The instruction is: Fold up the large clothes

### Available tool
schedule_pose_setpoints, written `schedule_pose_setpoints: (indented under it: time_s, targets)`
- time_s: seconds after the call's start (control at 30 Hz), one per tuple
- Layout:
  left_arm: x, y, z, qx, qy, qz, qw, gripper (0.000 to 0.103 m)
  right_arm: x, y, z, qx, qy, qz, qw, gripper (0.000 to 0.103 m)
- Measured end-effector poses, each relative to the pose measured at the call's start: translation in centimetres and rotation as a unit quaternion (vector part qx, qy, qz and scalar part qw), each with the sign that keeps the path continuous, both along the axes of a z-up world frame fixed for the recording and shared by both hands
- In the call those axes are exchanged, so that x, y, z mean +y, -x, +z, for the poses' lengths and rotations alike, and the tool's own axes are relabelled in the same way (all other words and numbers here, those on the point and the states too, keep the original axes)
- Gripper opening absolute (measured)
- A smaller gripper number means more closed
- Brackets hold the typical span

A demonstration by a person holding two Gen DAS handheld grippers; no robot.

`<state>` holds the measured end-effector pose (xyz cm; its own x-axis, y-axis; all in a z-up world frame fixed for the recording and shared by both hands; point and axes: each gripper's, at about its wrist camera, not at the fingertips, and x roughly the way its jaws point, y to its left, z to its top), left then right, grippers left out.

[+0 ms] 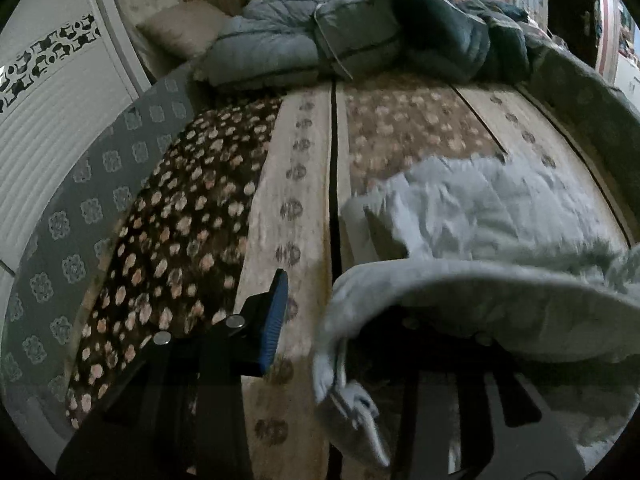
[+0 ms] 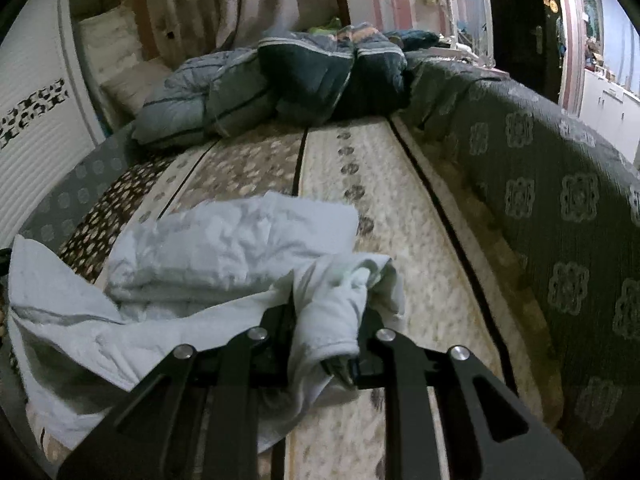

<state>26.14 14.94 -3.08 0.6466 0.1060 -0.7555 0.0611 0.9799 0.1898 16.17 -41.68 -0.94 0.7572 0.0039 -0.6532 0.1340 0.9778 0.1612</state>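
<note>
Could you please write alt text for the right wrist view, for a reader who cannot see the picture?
The right gripper is shut on a bunched fold of a pale blue garment, the rest of which lies crumpled on a bed with a paw-print blanket. Folded grey and dark blue padded jackets are piled at the far end of the bed.
</note>
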Motion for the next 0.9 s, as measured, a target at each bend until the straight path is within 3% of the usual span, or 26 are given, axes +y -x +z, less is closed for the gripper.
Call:
schedule_pose_setpoints:
  time_s: [0.23, 0.33, 0.57, 0.7, 0.73, 0.83, 0.9]
  targets:
    - [-0.1, -7.4, 0.7, -0.004, 0.015, 0.019, 0.9997, 0.035, -0.8, -7.5, 2.2, -0.003, -0.004, -0.030, 1.000, 0.019]
    - [0.4, -10.7, -0.3, 0.010, 0.025, 0.023, 0.9994, 0.035, -0.7, -11.2, 1.9, 0.007, 0.003, -0.047, 0.999, 0.019]
    - [-0.3, -15.6, -7.1, 0.057, 0.012, 0.016, 0.9982, 0.038, -0.7, -16.8, -4.6, 0.086, 0.011, -0.067, 0.994, 0.019]
    - [-0.7, -16.2, -8.0, 0.066, 0.017, 0.011, 0.9976, 0.043, -1.8, -16.9, -6.4, 0.100, -0.020, -0.067, 0.993, 0.020]
    - [-0.7, -16.1, -7.7, 0.064, 0.017, 0.010, 0.9977, 0.046, -1.8, -16.7, -6.2, 0.100, -0.020, -0.066, 0.993, 0.020]
    - [-1.3, -15.7, -5.9, 0.051, -0.012, 0.013, 0.9985, 0.083, -2.0, -16.4, -5.7, 0.104, -0.031, -0.065, 0.992, 0.024]
    - [-1.7, -15.4, -4.4, 0.036, -0.022, 0.010, 0.9991, 0.087, -2.3, -16.2, -5.2, 0.106, -0.049, -0.066, 0.991, 0.027]
